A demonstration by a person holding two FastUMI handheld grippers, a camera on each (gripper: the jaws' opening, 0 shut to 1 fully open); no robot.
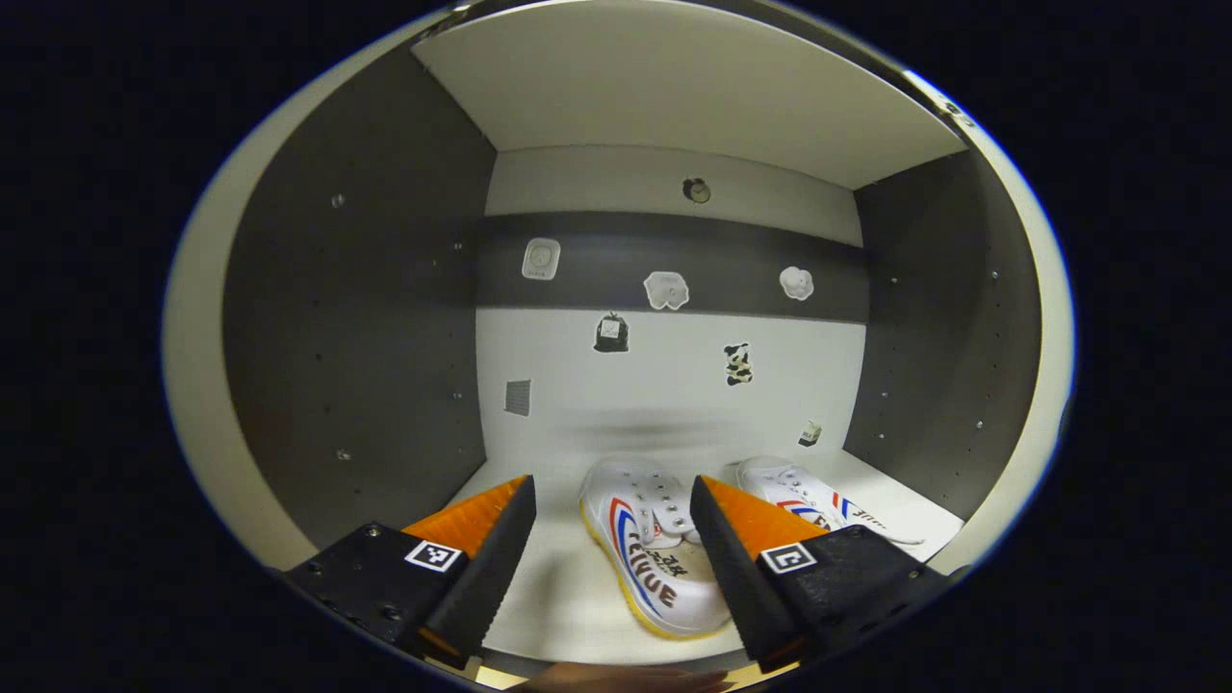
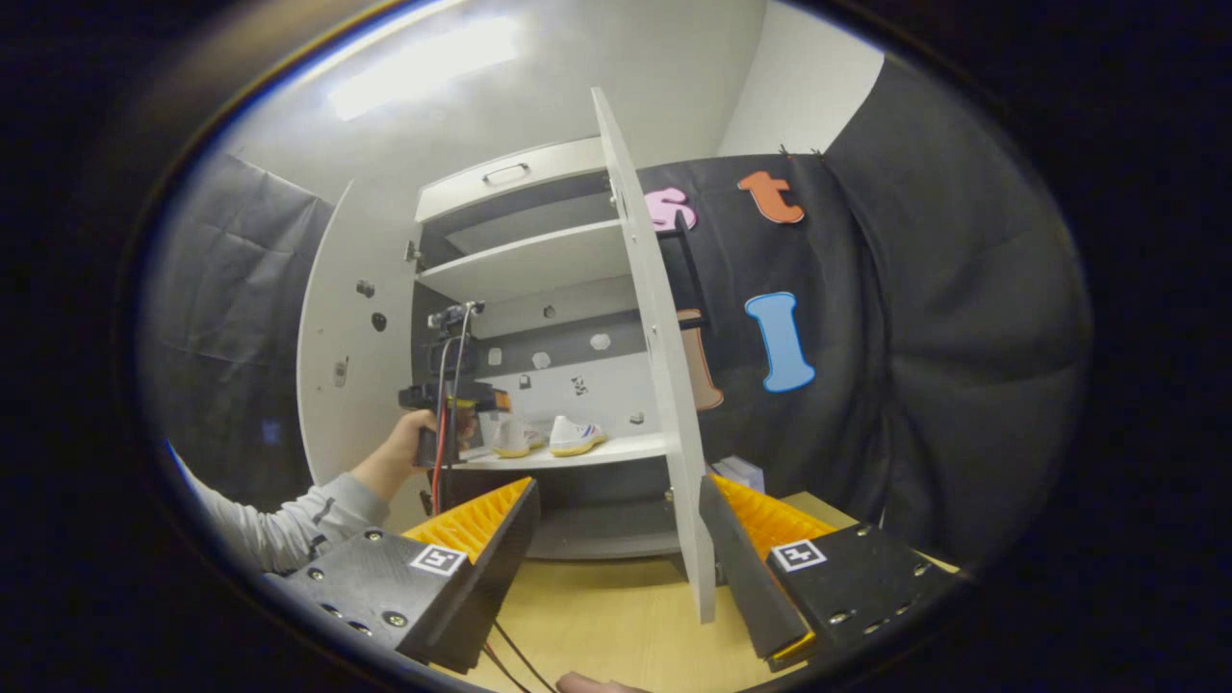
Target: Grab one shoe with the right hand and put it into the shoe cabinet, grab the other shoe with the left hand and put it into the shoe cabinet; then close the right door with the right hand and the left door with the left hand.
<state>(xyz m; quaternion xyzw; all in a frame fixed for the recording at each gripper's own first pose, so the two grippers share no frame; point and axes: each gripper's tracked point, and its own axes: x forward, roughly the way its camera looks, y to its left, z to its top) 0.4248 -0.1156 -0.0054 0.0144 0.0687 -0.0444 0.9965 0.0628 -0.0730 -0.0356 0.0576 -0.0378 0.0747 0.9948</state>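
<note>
Spread and empty, the left gripper (image 1: 611, 539) faces into the shoe cabinet (image 1: 346, 318); both white canvas shoes (image 1: 654, 549) lie inside. Right gripper (image 2: 616, 539), also spread, nears the right door (image 2: 654, 356), probably light and stiff: push its free edge.

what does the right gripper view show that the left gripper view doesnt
Right gripper view: both cabinet doors standing open, the right door edge-on between the right tool's open fingers and the left door swung wide; the wooden table; a hand holding the left tool at the shelf.

Left gripper view: stickers on the cabinet's back panel up close, and the left tool open, the nearer shoe between its fingers, untouched.

Both: two white shoes side by side on the shelf, the farther shoe beside the nearer.
</note>
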